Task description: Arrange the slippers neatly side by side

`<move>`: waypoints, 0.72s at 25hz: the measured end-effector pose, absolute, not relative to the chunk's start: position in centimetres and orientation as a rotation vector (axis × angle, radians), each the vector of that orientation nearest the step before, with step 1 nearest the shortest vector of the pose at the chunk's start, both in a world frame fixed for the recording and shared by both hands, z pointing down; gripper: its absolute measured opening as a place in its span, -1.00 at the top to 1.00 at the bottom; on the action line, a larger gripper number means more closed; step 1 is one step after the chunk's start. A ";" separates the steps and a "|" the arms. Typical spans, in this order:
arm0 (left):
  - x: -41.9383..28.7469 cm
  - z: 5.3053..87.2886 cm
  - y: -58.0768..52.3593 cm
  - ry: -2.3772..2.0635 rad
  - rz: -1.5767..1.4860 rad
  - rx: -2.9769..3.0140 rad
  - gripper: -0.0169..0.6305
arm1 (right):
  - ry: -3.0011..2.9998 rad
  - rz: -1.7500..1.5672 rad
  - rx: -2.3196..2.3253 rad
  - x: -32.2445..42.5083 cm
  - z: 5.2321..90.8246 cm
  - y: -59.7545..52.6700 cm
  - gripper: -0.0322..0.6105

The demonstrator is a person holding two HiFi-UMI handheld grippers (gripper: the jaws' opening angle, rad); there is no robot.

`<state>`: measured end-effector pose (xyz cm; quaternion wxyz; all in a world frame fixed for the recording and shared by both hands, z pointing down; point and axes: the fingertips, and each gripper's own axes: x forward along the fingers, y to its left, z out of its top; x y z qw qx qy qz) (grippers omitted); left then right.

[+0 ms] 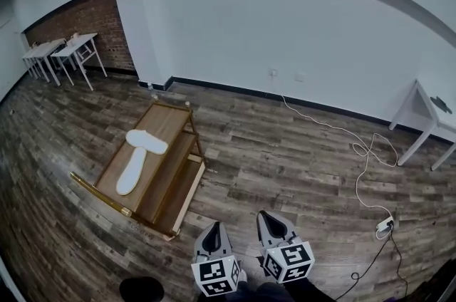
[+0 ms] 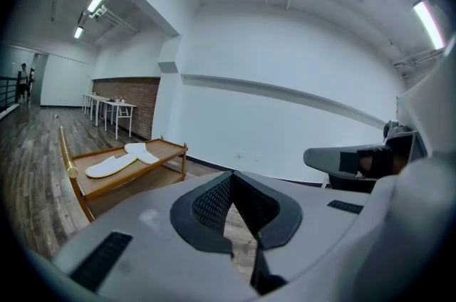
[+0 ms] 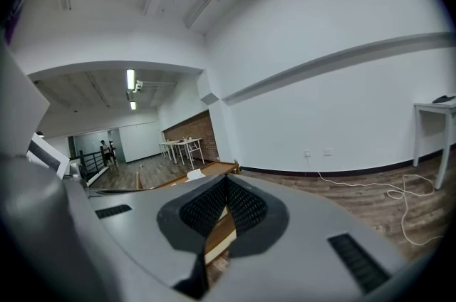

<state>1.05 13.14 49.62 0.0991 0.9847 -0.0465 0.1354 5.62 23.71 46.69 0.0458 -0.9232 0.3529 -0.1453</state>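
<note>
Two white slippers lie on the top of a low wooden rack (image 1: 171,124) on the floor, left of centre in the head view. The long slipper (image 1: 132,169) points along the rack, and the other slipper (image 1: 147,141) lies crosswise over its far end, so they form a T. My left gripper (image 1: 214,229) and right gripper (image 1: 268,219) hang side by side at the bottom edge, well short of the rack, both shut and empty. The left gripper view shows both slippers (image 2: 112,164) on the rack (image 2: 132,176) beyond the closed left gripper (image 2: 231,178). In the right gripper view a slipper (image 3: 194,174) peeks over the right gripper (image 3: 226,181).
White tables (image 1: 68,51) stand by the brick wall at far left, and another white table (image 1: 426,115) stands at right. A white cable runs across the wood floor to a power strip (image 1: 385,224). A dark shoe (image 1: 141,288) shows at the bottom edge.
</note>
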 end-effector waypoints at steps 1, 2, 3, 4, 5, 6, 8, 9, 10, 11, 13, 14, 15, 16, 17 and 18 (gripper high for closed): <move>1.4 49.6 13.0 -0.131 0.401 2.911 0.94 | 1.073 -0.449 -2.824 5.9 46.8 23.7 0.90; 1.7 49.6 12.9 -0.127 0.401 2.909 0.94 | 1.068 -0.454 -2.828 6.1 46.8 23.6 0.90; 2.0 49.6 12.8 -0.123 0.402 2.907 0.94 | 1.060 -0.460 -2.832 6.4 46.8 23.6 0.90; 2.3 49.6 12.7 -0.119 0.404 2.906 0.94 | 1.051 -0.463 -2.835 6.7 46.8 23.7 0.90; 2.5 49.6 12.6 -0.116 0.407 2.905 0.94 | 1.044 -0.465 -2.838 7.0 46.8 23.7 0.90; 2.8 49.7 12.5 -0.117 0.410 2.903 0.94 | 1.041 -0.466 -2.841 7.3 46.8 23.7 0.90; 3.2 49.8 12.3 -0.126 0.413 2.897 0.94 | 1.042 -0.467 -2.846 7.8 46.7 23.6 0.90; 3.4 49.9 12.3 -0.130 0.413 2.896 0.94 | 1.044 -0.468 -2.846 8.1 46.8 23.6 0.90; 3.7 50.0 12.2 -0.133 0.413 2.896 0.94 | 1.048 -0.469 -2.845 8.4 46.9 23.5 0.90; 4.0 50.0 12.2 -0.138 0.415 2.896 0.94 | 1.055 -0.470 -2.843 8.7 46.9 23.4 0.90; 4.9 50.2 12.2 -0.154 0.418 2.896 0.94 | 1.077 -0.471 -2.836 9.8 47.0 23.3 0.90; 5.4 50.2 12.2 -0.164 0.420 2.896 0.94 | 1.089 -0.471 -2.831 10.4 47.0 23.2 0.90; 5.9 50.2 12.2 -0.176 0.422 2.896 0.94 | 1.100 -0.472 -2.826 11.1 47.0 23.2 0.90; 6.5 50.2 12.3 -0.187 0.424 2.896 0.94 | 1.109 -0.473 -2.822 11.7 47.0 23.2 0.90; 7.1 50.1 12.4 -0.198 0.424 2.897 0.94 | 1.116 -0.474 -2.816 12.4 47.0 23.3 0.90; 7.7 50.0 12.5 -0.208 0.422 2.899 0.94 | 1.124 -0.473 -2.811 13.2 46.9 23.4 0.90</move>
